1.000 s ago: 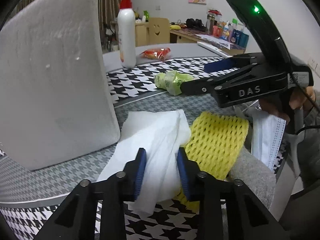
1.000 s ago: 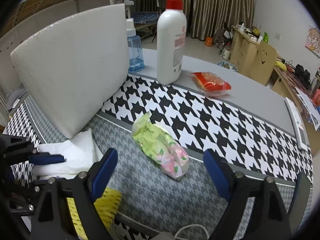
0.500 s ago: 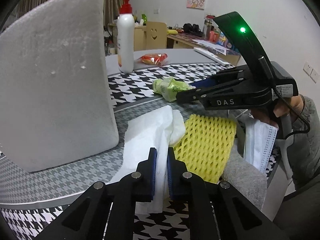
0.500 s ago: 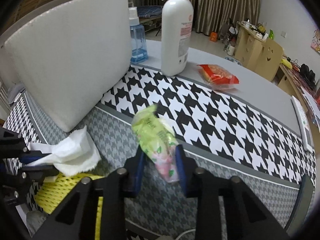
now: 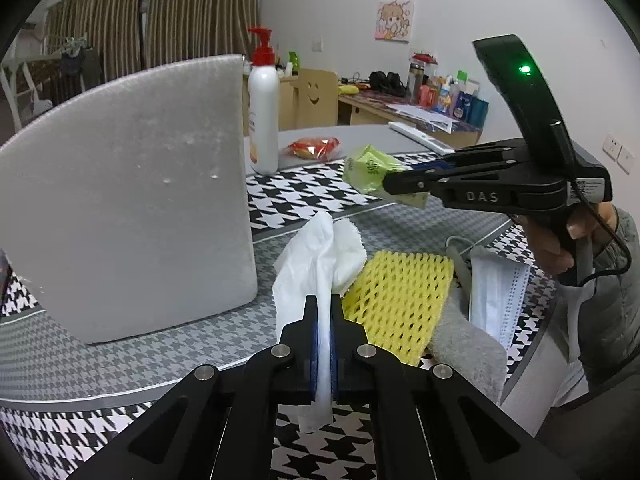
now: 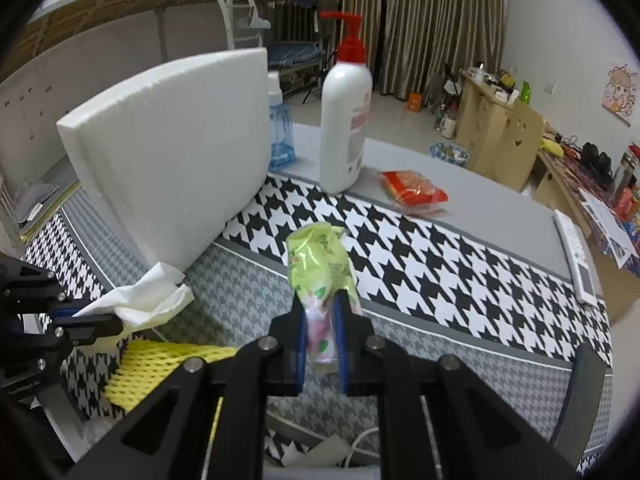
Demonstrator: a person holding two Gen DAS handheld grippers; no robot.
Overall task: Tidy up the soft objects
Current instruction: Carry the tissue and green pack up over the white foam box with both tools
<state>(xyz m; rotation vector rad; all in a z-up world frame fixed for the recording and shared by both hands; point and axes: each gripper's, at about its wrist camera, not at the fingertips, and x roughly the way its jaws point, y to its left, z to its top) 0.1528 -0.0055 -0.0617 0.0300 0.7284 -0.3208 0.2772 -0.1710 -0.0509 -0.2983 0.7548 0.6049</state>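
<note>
- Left hand-held gripper: a second ago its jaws stood apart over the tissue; now they are pressed shut on it, and the sheet rises bunched off the bench.
- Right hand-held gripper: wide open a second ago, now clamped on the green packet, which is lifted above the bench.
- Meaning: both soft items appear secured, ready for carrying to a sorting place.
- Count: one tissue, one green packet, one yellow foam net, one face mask, one white foam block, one pump bottle, one red snack bag.
</note>
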